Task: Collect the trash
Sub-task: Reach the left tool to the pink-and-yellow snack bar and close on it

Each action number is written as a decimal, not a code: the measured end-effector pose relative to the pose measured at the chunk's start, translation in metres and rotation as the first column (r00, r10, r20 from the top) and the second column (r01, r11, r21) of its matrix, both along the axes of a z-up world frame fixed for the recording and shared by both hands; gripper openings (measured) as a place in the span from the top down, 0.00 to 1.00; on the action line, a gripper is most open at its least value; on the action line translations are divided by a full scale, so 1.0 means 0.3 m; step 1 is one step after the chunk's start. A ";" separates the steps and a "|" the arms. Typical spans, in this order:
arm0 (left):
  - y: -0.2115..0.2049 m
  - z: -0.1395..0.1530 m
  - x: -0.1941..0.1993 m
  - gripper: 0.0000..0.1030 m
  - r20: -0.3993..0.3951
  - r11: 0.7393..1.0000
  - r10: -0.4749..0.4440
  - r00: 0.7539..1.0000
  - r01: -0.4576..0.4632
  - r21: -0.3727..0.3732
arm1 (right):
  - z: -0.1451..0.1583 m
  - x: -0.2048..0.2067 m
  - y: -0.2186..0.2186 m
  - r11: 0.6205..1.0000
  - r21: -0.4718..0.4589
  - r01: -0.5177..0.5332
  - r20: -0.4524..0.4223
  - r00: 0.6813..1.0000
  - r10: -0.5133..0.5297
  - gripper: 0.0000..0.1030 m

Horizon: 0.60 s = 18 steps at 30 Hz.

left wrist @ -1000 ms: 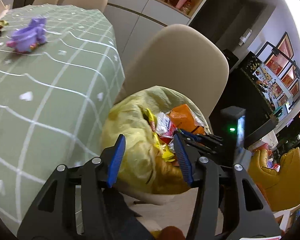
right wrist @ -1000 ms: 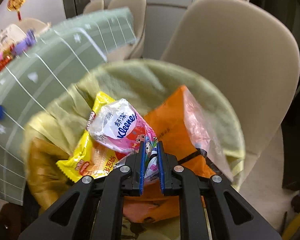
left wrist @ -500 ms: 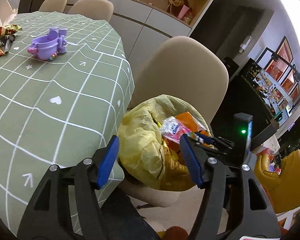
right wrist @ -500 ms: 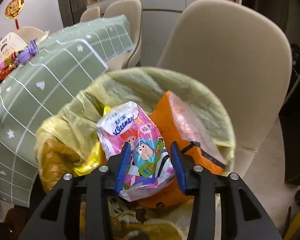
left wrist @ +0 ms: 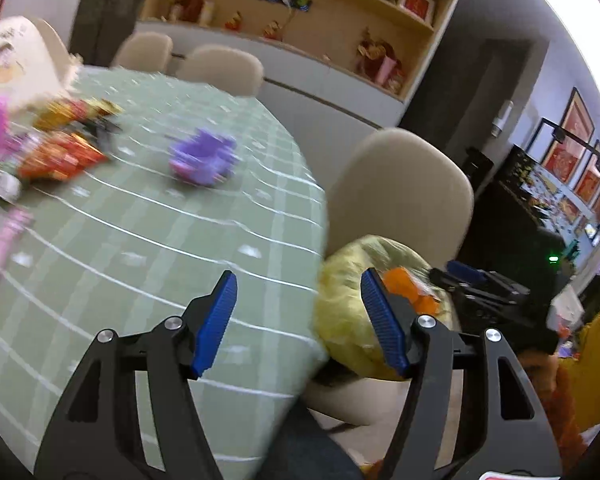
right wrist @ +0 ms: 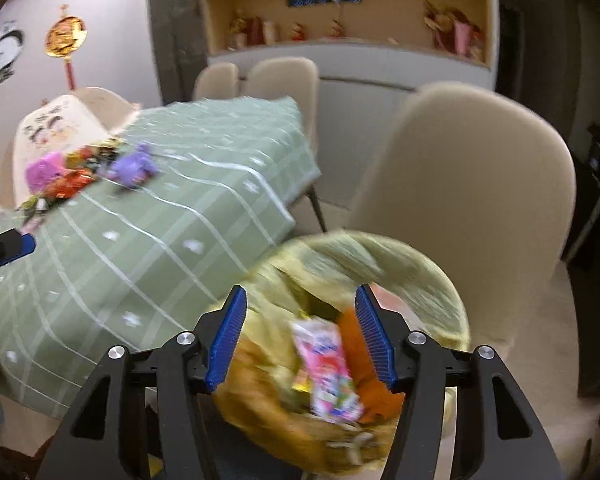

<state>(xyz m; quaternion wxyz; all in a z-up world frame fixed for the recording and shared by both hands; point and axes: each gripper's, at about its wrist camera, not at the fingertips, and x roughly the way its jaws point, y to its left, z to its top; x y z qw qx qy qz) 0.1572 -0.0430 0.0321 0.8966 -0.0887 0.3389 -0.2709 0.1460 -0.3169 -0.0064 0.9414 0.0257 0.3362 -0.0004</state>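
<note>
1. My right gripper (right wrist: 300, 336) is spread wide with nothing between its blue pads (right wrist: 228, 336); it hangs over the mouth of the yellow trash bag (right wrist: 420, 268).
2. Below that gap, a pink tissue packet (right wrist: 326, 368) lies loose inside the bag, touching neither finger, with an orange wrapper (right wrist: 356, 344) just beside it on the right. This view is blurred, so I can't read the print.
3. The bag sits on the seat of a beige chair (right wrist: 472, 184), just off the near right corner of the table.
4. My left gripper (left wrist: 300, 320) is also released and holds nothing. Its left finger shows against the green checked tablecloth (left wrist: 140, 240) near the table's right edge; its right finger shows against the bag (left wrist: 348, 320).
5. From the left wrist camera I see the right gripper (left wrist: 466, 274) as a dark shape just past the bag's far rim.
6. Farther along the table a purple toy (left wrist: 202, 156) stands mid-cloth, well apart from the bag.
7. At the table's far left edge lies a cluster of snack wrappers (left wrist: 60, 152), red, orange and yellow, not yet collected, with a pink packet (left wrist: 0, 248) nearer the left edge. All of it is smeared by blur.
8. Behind the table stand more beige chairs (left wrist: 220, 68) and a wooden shelf (left wrist: 300, 0) of ornaments.
</note>
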 end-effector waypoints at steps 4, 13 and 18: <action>0.192 0.035 0.022 0.41 0.073 0.992 0.107 0.992 -0.111 0.059 | 0.066 0.001 0.141 0.996 0.011 -0.090 0.065 0.994 0.089 0.48; 0.645 0.042 0.162 0.41 0.122 0.949 0.297 0.947 -0.307 0.077 | 0.078 0.087 0.390 0.972 0.066 -0.226 0.082 0.972 0.220 0.48; 0.751 0.001 0.290 0.41 0.016 0.965 0.233 0.972 -0.233 0.119 | 0.057 0.157 0.485 0.965 0.044 -0.258 0.065 0.965 0.255 0.48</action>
